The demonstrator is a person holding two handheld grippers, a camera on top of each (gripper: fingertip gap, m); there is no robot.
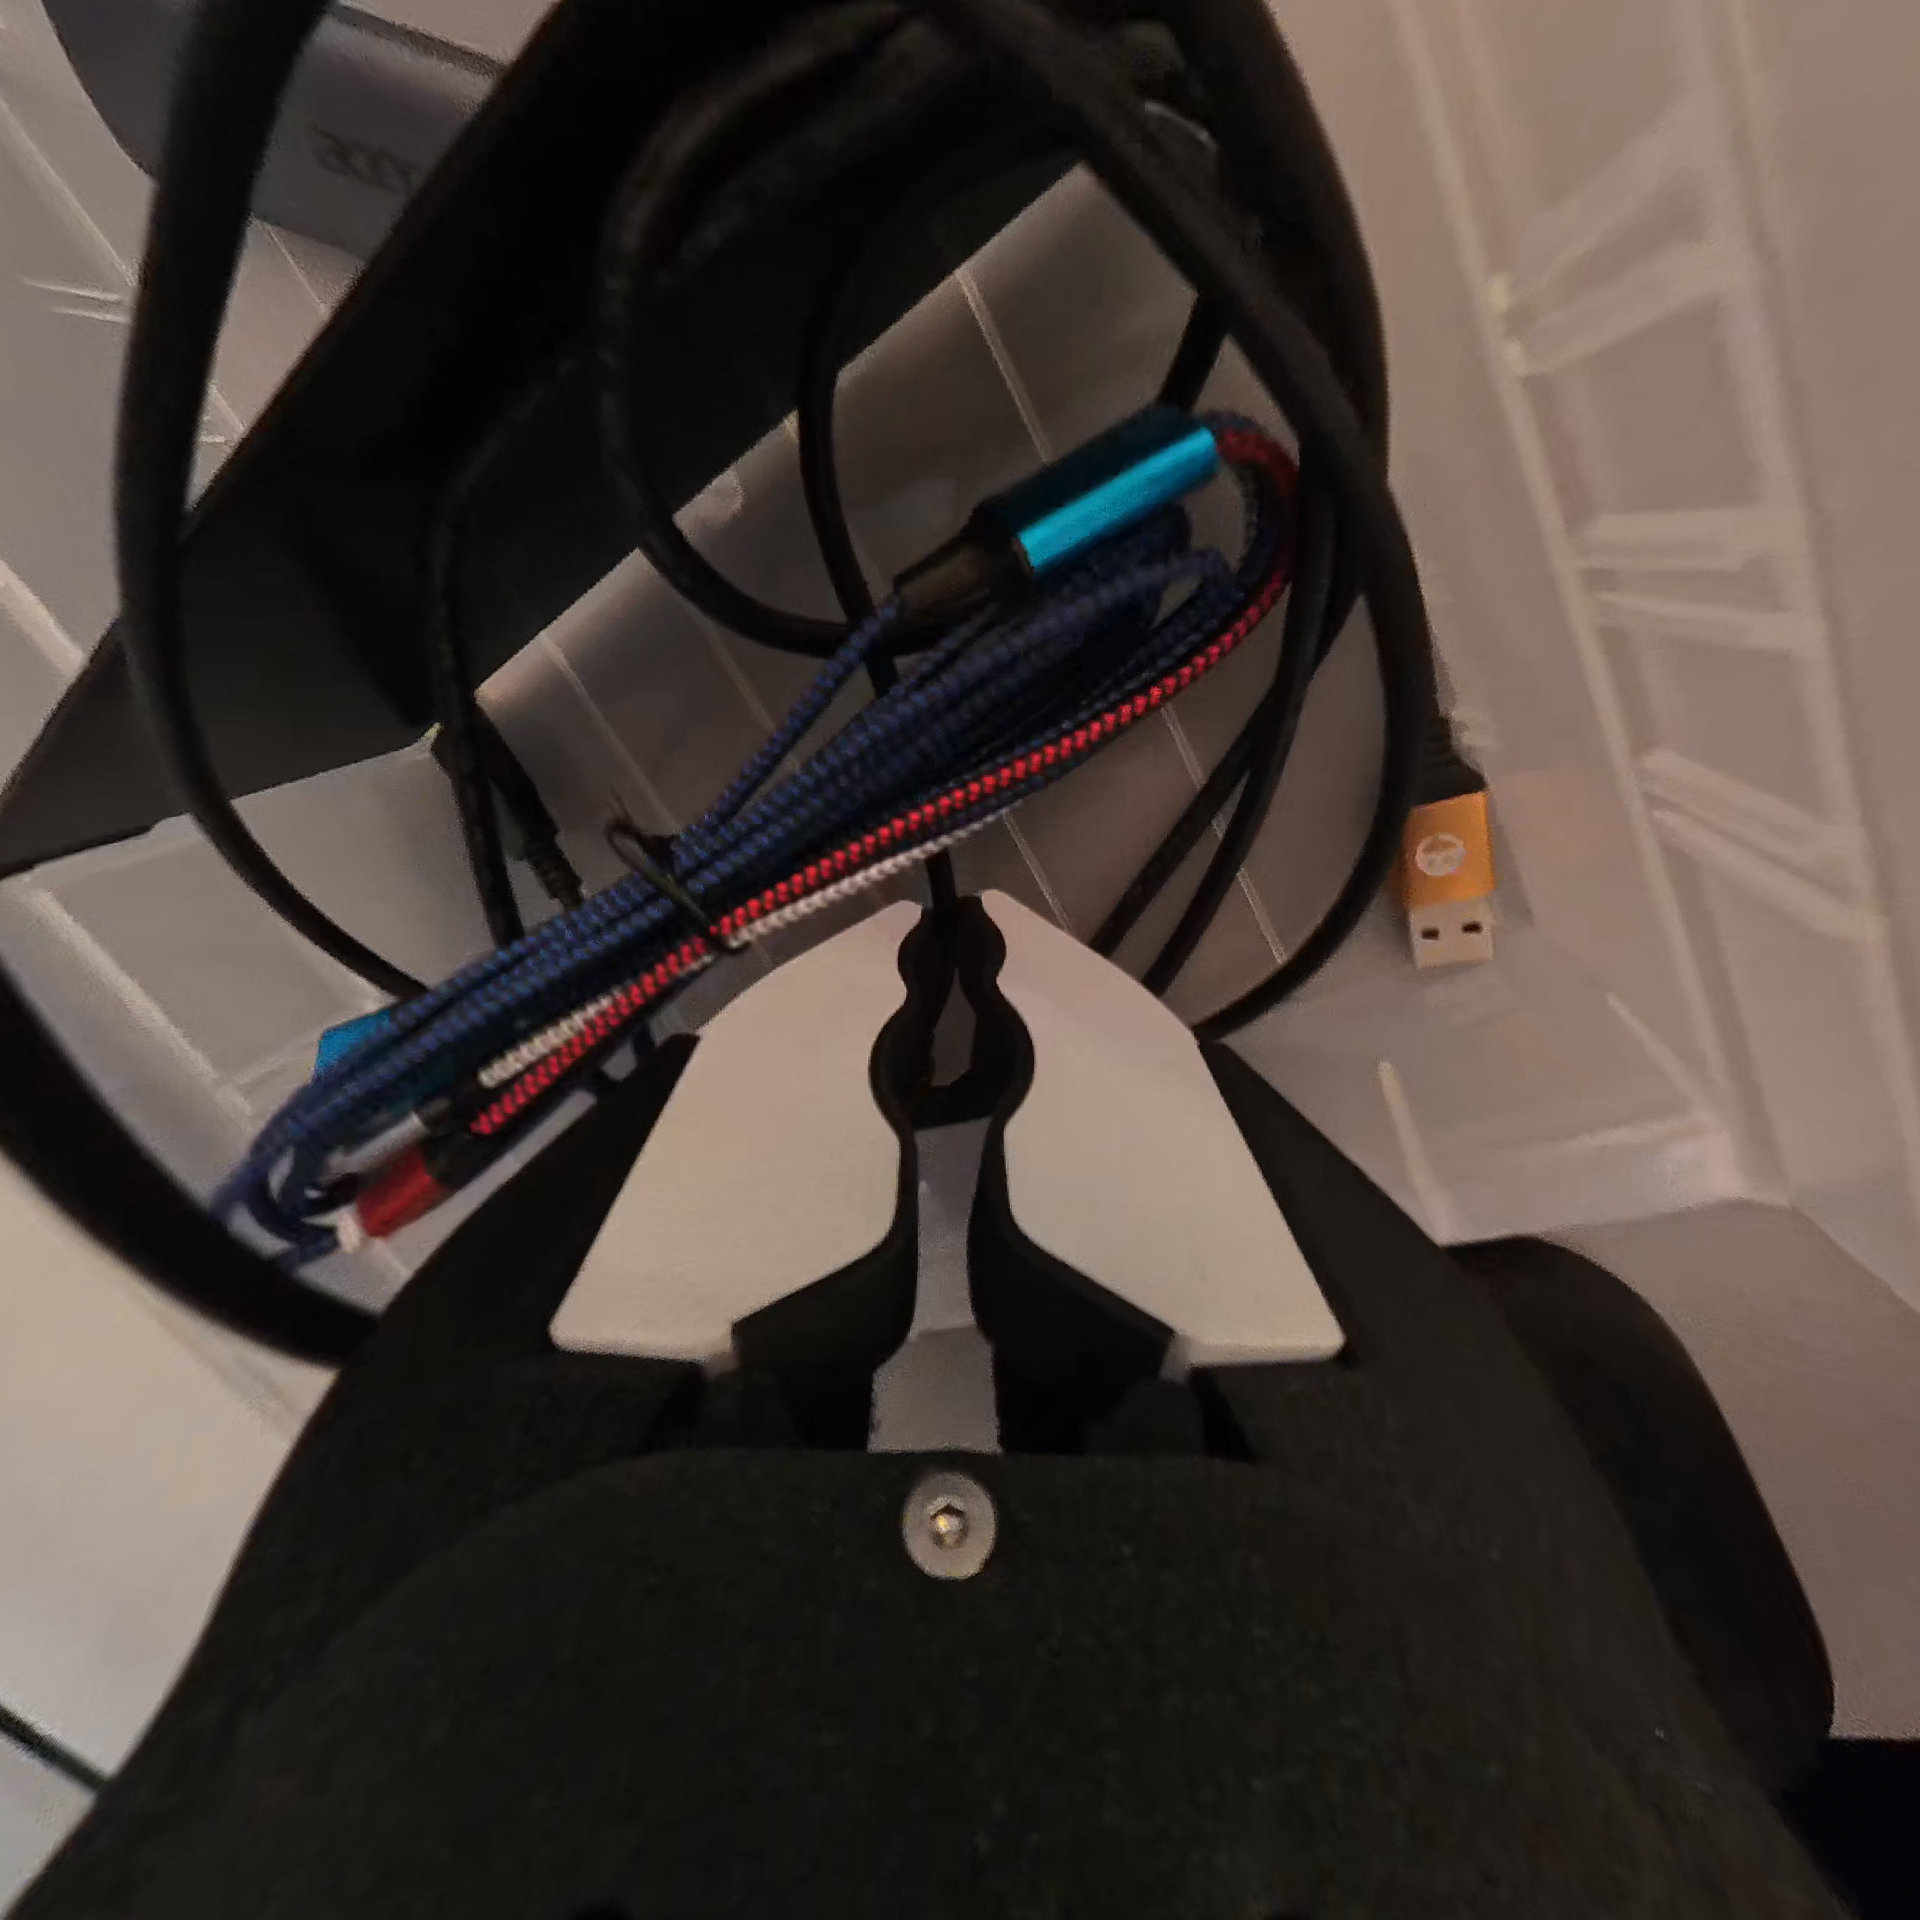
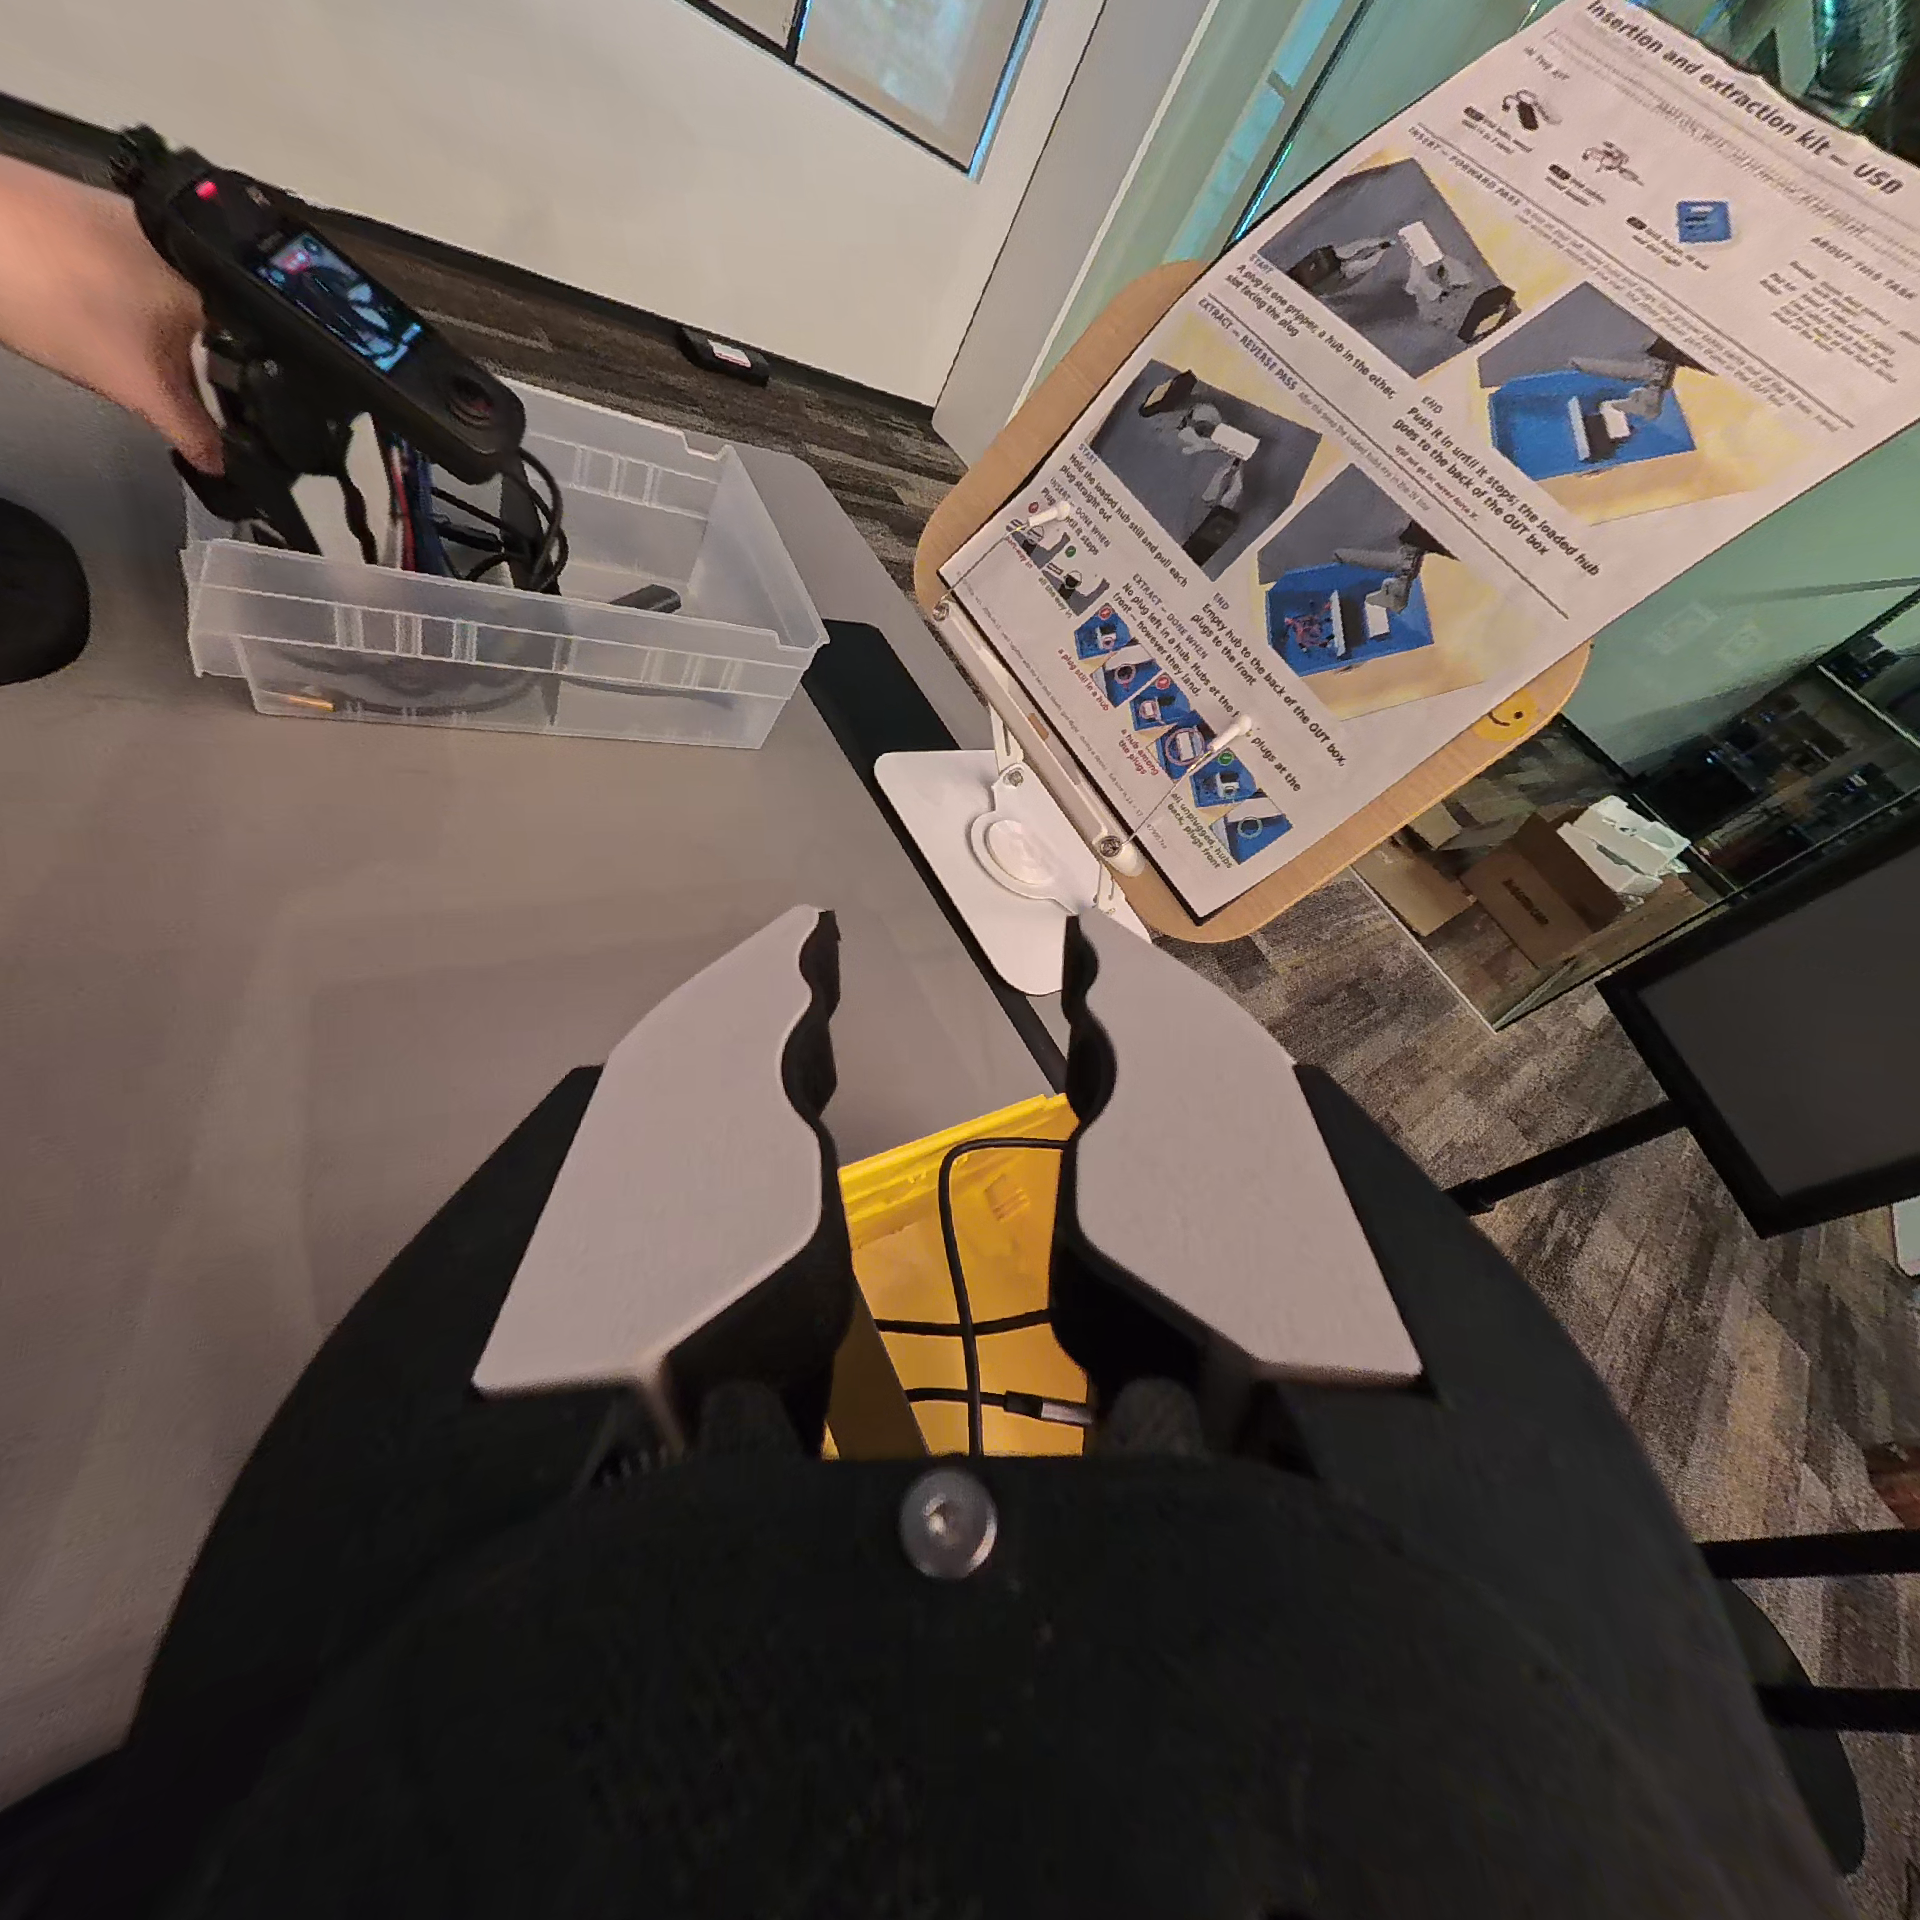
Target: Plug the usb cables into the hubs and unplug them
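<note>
Left gripper (image 1: pixel 951 935) down in clear bin (image 1: pixel 1662 623), fingers nearly closed, pinching thin black cable (image 1: pixel 940 883) running straight ahead. Braided cable bundle (image 1: pixel 831 821) just left of tips, long axis diagonal; orange USB plug (image 1: pixel 1446 873) to right, apart. Black loops (image 1: pixel 208 623) crowd around. Right gripper (image 2: pixel 945 977) wide open, empty, above yellow box (image 2: pixel 997 1247), well apart. No hub clearly visible. Instruction sheet (image 2: pixel 1455 416) beyond table (image 2: pixel 364 987).

Printed instruction sheet (image 2: pixel 1434 436) is clipped to a wooden board (image 2: pixel 1039 416) on a white stand (image 2: pixel 966 821); grey table (image 2: pixel 364 935) is seen alongside.
</note>
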